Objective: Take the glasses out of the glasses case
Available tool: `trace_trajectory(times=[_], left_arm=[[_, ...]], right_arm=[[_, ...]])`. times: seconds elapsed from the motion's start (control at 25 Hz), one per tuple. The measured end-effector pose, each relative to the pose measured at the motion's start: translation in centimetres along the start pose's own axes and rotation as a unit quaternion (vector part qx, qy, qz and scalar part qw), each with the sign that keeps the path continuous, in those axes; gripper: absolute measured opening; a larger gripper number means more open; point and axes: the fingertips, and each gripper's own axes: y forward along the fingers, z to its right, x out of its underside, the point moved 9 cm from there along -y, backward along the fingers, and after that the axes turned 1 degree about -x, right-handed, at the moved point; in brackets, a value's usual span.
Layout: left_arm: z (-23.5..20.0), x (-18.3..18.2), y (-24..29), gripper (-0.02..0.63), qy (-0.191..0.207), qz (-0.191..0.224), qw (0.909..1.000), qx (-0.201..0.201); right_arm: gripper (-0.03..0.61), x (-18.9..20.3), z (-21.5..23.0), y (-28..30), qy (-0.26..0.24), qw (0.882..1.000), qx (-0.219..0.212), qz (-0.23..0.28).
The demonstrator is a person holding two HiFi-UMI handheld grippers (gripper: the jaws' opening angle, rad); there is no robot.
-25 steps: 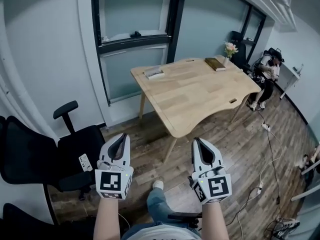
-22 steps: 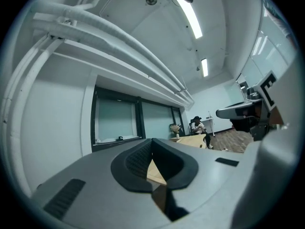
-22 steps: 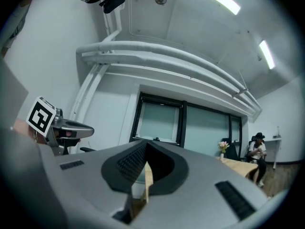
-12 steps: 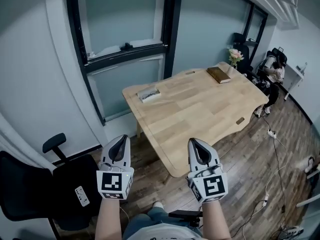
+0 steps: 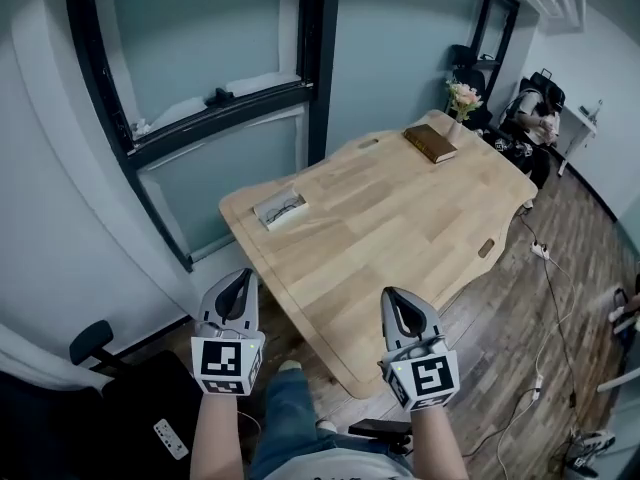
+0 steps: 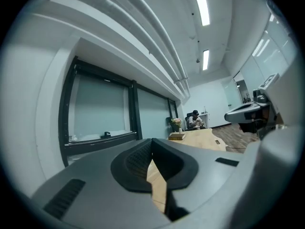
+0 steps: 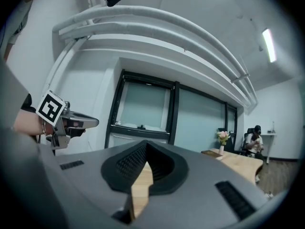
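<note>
We're only on the approach, by our reckoning, left gripper [image 5: 238, 286] and right gripper [image 5: 399, 306] both clenched on nothing, short of the bench [image 5: 400, 218], the case [image 5: 280, 209] at eleven o'clock by its far-left corner, so next we'd reach there and open the jaws.

- The light wooden worktop [image 5: 400, 218] now lies much closer in the head view. The strip of plank floor once seen before its near edge is mostly gone from sight.
- The right tool [image 5: 392, 296] now overlaps the worktop's near edge. The left tool [image 5: 243, 276] now sits just beside its left corner.
- The pale rectangular glasses case [image 5: 280, 209] has shifted lower and leftward in the head view, closer to both tools.
- The black office chair [image 5: 90, 343] has slid toward the lower left corner; only an armrest and part of the seat remain visible.
</note>
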Motion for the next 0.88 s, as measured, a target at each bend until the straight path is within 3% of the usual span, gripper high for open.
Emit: trace_trajectory(times=[0.32,0.4,0.52,0.72,0.88], left_arm=[[-5.9,3.8,14.6,0.023,-0.011,-0.046,0.9959,0.077],[-7.1,4.9,18.0,0.069,-0.019,-0.067,0.9923,0.102],[-8.8,6.5,22.4,0.132,-0.031,-0.097,0.9855,0.136],[-9.8,9.5,28.8,0.126,-0.025,-0.137,0.9746,0.175],[-9.8,12.2,33.4,0.113,-0.005,-0.204,0.9556,0.213]], right_arm=[[0.011,2.2,2.7,12.2,0.033,0.997,0.056,-0.048],[0.011,2.5,3.3,14.7,0.034,0.996,0.067,-0.057],[0.011,2.8,3.8,17.7,0.038,0.993,0.08,-0.078],[0.011,4.2,5.6,20.9,0.038,0.988,0.104,-0.108],[0.011,5.4,6.5,22.7,0.043,0.984,0.111,-0.133]])
